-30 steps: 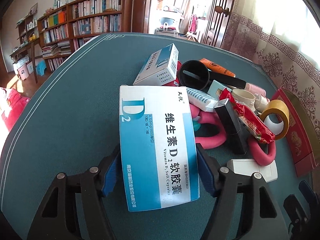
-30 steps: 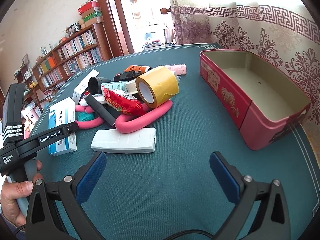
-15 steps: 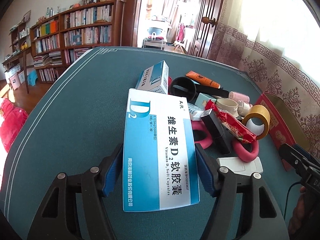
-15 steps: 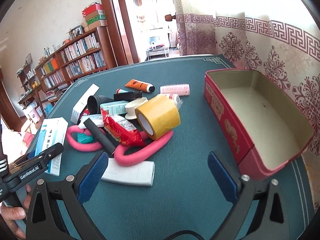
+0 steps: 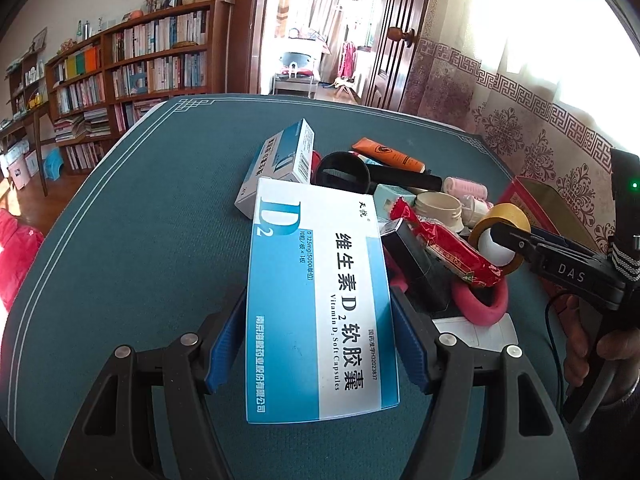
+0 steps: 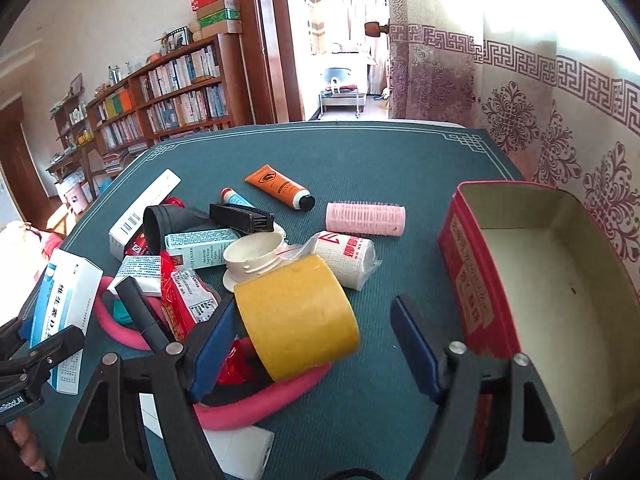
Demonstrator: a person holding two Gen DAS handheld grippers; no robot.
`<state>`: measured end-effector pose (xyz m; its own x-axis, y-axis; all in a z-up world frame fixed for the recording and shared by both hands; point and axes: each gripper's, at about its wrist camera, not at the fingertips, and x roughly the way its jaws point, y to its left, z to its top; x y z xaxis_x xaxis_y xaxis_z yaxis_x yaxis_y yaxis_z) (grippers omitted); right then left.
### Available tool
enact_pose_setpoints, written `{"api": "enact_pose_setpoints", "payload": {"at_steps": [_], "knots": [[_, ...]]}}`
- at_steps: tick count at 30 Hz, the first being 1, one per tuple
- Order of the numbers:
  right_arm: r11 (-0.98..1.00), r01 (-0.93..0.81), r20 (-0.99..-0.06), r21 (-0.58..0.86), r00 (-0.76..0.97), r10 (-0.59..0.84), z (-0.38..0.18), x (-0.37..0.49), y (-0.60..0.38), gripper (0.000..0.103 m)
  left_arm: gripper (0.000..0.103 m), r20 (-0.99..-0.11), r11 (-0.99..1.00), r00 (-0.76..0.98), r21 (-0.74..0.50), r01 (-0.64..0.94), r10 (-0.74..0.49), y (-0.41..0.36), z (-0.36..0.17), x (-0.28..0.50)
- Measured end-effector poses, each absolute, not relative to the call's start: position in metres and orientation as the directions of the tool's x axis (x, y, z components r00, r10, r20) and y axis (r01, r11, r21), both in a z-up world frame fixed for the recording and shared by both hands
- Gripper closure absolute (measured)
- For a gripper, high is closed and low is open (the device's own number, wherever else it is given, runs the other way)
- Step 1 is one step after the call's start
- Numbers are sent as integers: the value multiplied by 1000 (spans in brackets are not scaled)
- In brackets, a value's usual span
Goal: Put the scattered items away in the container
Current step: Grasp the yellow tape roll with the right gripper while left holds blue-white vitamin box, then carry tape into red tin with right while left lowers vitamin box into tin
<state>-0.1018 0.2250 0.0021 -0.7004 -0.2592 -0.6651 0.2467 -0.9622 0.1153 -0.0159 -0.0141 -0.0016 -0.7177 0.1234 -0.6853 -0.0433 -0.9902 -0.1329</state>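
- Vitamin box (image 5: 320, 300), blue and white, sits clamped between the blue pads of the left gripper (image 5: 318, 344), one pad pressed on each long side; it sticks out ahead of the fingers, clear of the green table (image 5: 140, 240).
- Just past the box's far end lies a second, smaller carton (image 5: 280, 160), with a black cup (image 5: 342, 170) and an orange tube (image 5: 388, 155) to the right of it.
- Right of the left gripper a red snack pack (image 5: 444, 246) lies across a black bar (image 5: 420, 268), over a pink loop (image 5: 480, 304).
- Right gripper (image 6: 316, 344) has just been closing, yet its jaws stand apart around the yellow tape roll (image 6: 296, 316); the left pad (image 6: 212, 344) is at the roll's side, and the right pad is clear of it with bare table between.
- Ahead of that gripper: a white lid (image 6: 256, 254), a wrapped bandage roll (image 6: 348, 256), and a pink curler (image 6: 366, 218) farther off.
- Right of the right gripper stands the red tin (image 6: 472, 272), open, nothing visible inside.
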Motion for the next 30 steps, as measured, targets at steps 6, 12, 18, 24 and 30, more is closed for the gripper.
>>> {"api": "enact_pose_setpoints", "payload": {"at_steps": [6,12,18,24,30], "knots": [[-953,269,-666,138,-687,-290,-4,-97,224,50,32,-698,-989,-704,-139,-48,132,-13,-4,-19],[-944,258,-620,206,-712,-330,10,-84,236,52,32,-689,-990,-712,-125,-69,137,-7,4,-16],[-937,244,-549,252,-761,-345,30,-67,252,53,32,-676,-989,-722,-110,-98,147,8,14,-13],[-942,176,-482,286,-823,-300,47,-47,281,53,32,-668,-986,-726,-94,-137,165,28,24,-12],[-979,-30,-447,199,-892,-64,60,-26,319,53,32,-656,-975,-725,-93,-199,211,54,33,-14]]}}
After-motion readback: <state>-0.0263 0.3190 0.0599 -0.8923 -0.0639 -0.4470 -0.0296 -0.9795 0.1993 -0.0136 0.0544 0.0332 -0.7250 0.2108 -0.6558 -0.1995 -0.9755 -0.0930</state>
